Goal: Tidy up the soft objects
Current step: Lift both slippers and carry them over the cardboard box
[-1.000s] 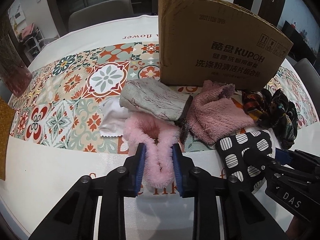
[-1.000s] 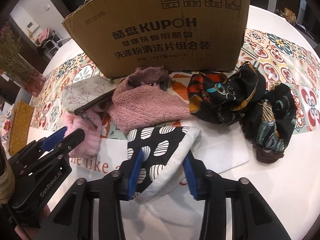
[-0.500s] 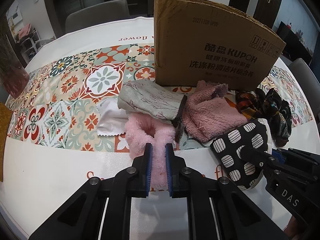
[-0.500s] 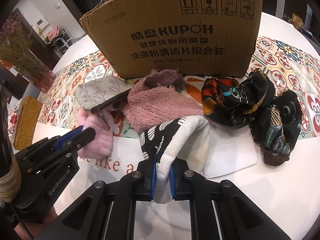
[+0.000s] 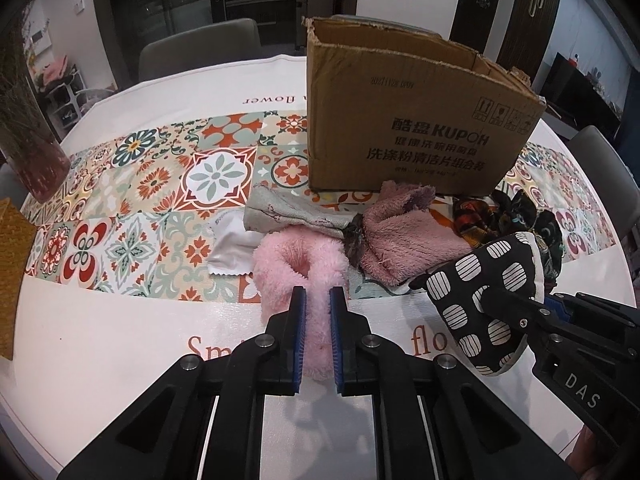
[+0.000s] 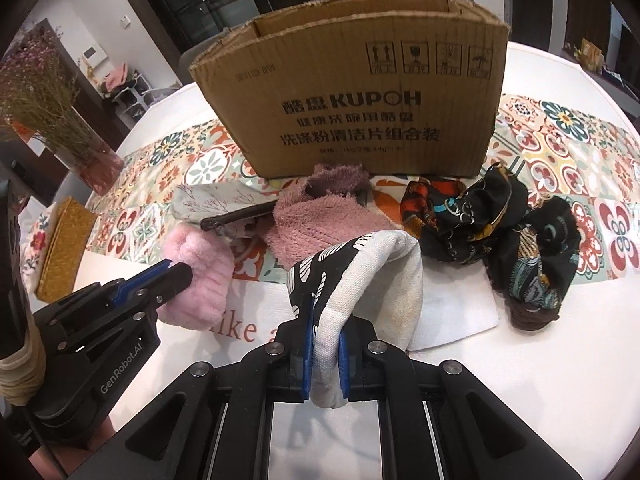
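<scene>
My left gripper (image 5: 318, 300) is shut on a fluffy pink piece (image 5: 296, 268) and holds it just above the table; it also shows in the right wrist view (image 6: 200, 272). My right gripper (image 6: 325, 328) is shut on a black-and-white spotted cloth (image 6: 360, 264) with a cream lining, lifted off the table; it shows at the right of the left wrist view (image 5: 492, 292). An open cardboard box (image 5: 416, 120) stands behind the pile. A mauve terry cloth (image 5: 400, 236), a grey printed pouch (image 5: 288, 212) and dark patterned scarves (image 6: 500, 224) lie in front of the box.
The table (image 5: 100, 340) has a tiled-pattern runner (image 5: 132, 208). A white cloth (image 6: 452, 308) lies under the spotted one. A glass vase of dried flowers (image 6: 76, 140) and a woven yellow mat (image 6: 60, 248) sit at the left. Chairs stand behind the table.
Both grippers closed from open, the left on the fluffy pink piece, the right on the spotted cloth. Both have since risen and pulled back, lifting their cloths.
</scene>
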Motion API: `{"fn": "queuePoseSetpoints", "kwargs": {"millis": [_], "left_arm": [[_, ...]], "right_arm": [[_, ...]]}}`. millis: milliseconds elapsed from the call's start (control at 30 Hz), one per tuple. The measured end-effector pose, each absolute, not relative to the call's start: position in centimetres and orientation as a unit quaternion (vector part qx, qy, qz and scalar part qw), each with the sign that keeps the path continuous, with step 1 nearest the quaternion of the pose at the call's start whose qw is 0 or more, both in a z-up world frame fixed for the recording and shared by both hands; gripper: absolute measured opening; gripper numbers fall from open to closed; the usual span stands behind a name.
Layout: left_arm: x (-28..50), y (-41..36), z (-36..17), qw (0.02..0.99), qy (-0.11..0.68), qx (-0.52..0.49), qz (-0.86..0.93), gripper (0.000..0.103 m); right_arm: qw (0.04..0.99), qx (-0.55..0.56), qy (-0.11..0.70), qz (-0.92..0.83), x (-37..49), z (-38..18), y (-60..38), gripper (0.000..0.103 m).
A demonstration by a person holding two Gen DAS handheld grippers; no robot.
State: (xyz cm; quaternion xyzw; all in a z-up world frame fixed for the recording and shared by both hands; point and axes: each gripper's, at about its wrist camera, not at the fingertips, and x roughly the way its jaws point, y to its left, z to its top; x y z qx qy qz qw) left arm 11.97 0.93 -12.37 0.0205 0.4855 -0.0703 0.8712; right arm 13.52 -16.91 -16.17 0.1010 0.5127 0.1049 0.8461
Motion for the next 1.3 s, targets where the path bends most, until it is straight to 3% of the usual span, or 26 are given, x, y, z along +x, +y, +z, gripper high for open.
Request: {"fn": "queuePoseSetpoints", "kwargs": {"millis": [1300], "left_arm": [[6.9,-1.2,-0.2,0.927,0.362,0.044,-0.088,0.013]], "right_arm": [[0.914,0.084,0.384,0.098,7.2,-4.4,-19.2,0.011]]}}
